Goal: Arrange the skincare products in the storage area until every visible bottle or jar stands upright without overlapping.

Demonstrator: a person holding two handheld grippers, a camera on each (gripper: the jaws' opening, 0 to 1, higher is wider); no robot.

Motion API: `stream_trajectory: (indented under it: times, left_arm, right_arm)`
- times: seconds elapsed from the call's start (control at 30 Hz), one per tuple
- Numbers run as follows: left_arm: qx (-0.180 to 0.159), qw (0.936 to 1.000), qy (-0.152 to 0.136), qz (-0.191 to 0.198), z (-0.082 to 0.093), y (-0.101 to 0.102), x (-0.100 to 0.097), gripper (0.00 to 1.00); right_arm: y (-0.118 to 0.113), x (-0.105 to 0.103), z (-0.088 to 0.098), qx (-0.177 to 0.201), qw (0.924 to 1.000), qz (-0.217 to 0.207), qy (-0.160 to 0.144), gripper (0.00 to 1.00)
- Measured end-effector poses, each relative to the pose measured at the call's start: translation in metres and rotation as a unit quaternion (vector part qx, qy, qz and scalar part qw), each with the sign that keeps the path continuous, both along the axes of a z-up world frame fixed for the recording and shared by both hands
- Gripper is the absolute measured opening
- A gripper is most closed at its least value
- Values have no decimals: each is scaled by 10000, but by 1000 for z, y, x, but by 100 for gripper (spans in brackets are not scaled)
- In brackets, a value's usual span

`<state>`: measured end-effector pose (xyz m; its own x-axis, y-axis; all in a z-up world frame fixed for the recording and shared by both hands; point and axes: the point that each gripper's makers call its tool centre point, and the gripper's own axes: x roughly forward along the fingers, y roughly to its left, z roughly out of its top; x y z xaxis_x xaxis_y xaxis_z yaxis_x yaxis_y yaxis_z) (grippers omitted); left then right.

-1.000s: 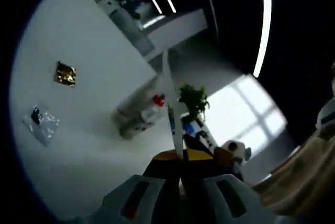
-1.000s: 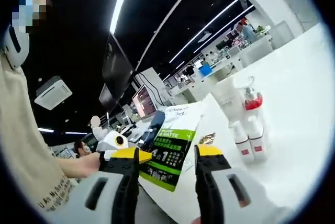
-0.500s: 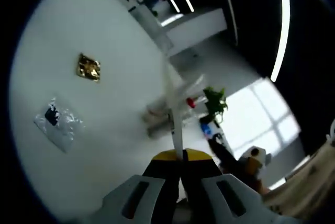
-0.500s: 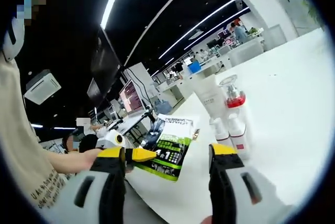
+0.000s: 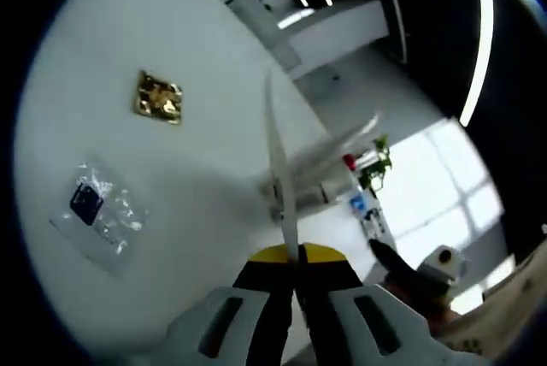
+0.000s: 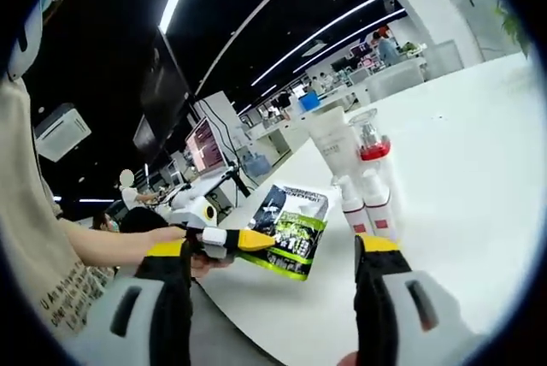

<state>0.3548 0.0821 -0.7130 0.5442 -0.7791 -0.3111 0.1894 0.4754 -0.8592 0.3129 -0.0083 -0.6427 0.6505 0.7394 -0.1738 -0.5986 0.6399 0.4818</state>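
Left gripper (image 5: 295,256): jaws pinched on the near edge of a green-and-black sachet (image 6: 293,227), seen edge-on between them.
Right gripper (image 6: 275,250): jaws spread wide, empty, over the white table (image 6: 461,161).
Sachet: flat, left of the bottles, near table edge.
Skincare bottles (image 6: 363,182): upright, clustered, right of sachet.
Gold packet (image 5: 159,97): far left.
Clear bag (image 5: 97,212): near left.
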Motion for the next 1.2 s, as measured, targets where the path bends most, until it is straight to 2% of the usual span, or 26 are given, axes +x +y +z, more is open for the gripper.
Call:
stream_trajectory:
  times: [0.1, 0.4, 0.53, 0.67, 0.8, 0.9, 0.97, 1.07, 1.13, 1.17, 1.2]
  left_arm:
    - [-23, 10000, 64, 35, -4, -1, 4, 0]
    - [262, 9993, 249, -49, -24, 0, 13, 0]
    - [380, 9987, 322, -129, -32, -2, 15, 0]
    - [564, 9976, 351, -184, -40, -2, 17, 0]
    - [651, 9974, 274, -153, -40, -2, 21, 0]
    - [907, 9953, 243, -220, -46, 0, 22, 0]
    - [1224, 9918, 184, -328, -53, 5, 21, 0]
    - [1400, 9893, 74, -398, -51, 5, 22, 1]
    - [1897, 9795, -315, -599, -51, 9, 25, 3]
    - [2229, 9705, -538, -746, -52, 10, 26, 4]
    - [2400, 9650, -647, -836, -53, 10, 26, 6]
  right_arm:
    - [-4, 1, -4, -73, 9999, -87, 56, 85]
    - [-14, 7, -11, -229, 9988, -395, 158, 94]
    - [-20, 10, -15, -434, 9975, -539, 128, 100]
    - [-20, 9, -17, -524, 9971, -530, 153, 100]
    - [-22, 9, -18, -527, 9969, -562, 166, 100]
    - [-22, 9, -20, -562, 9967, -554, 191, 100]
    - [-22, 9, -21, -560, 9967, -541, 217, 100]
    - [-22, 9, -21, -570, 9967, -529, 216, 100]
    - [-22, 9, -22, -568, 9967, -524, 229, 100]
    - [-22, 9, -22, -576, 9967, -520, 235, 100]
    - [-22, 9, -23, -583, 9967, -514, 238, 100]
